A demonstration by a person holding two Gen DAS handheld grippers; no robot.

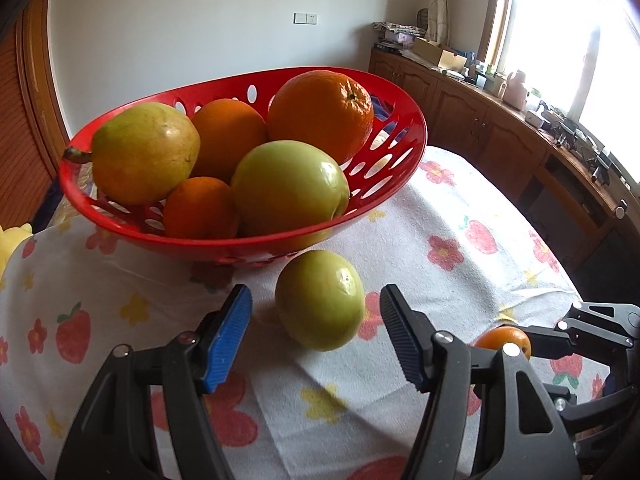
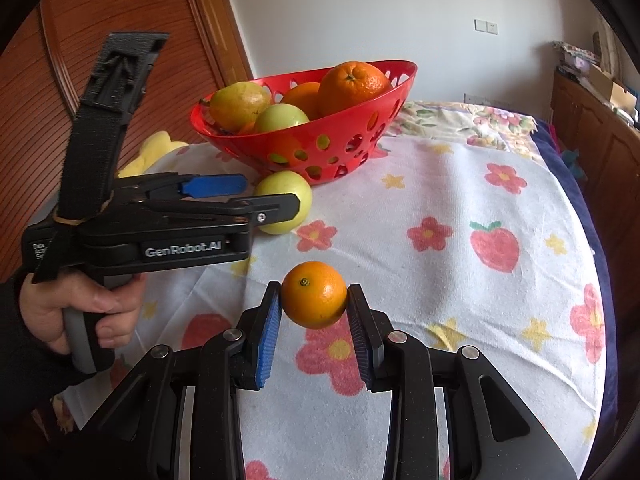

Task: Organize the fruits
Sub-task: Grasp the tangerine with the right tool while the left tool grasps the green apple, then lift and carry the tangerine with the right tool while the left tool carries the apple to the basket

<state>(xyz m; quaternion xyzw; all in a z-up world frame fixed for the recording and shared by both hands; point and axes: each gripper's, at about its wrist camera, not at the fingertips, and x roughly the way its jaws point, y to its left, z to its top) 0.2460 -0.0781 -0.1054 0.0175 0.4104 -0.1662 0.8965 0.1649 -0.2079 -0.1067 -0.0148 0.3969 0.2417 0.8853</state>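
A red perforated basket (image 1: 404, 120) (image 2: 360, 112) stands on the floral cloth and holds a pear (image 1: 144, 152), several oranges and a green apple (image 1: 288, 192). A loose green apple (image 1: 320, 306) (image 2: 284, 200) lies on the cloth just in front of the basket. My left gripper (image 1: 316, 316) (image 2: 272, 196) is open, its jaws on either side of this apple without touching it. My right gripper (image 2: 314, 300) is shut on a small orange (image 2: 314, 294) (image 1: 504, 340), which sits low over the cloth.
The table carries a white cloth with flowers and strawberries (image 2: 480, 220). A yellow soft object (image 2: 156, 152) lies left of the basket. Wooden cabinets with clutter (image 1: 520, 128) run along the right under a bright window. A wooden door (image 2: 120, 20) is at the left.
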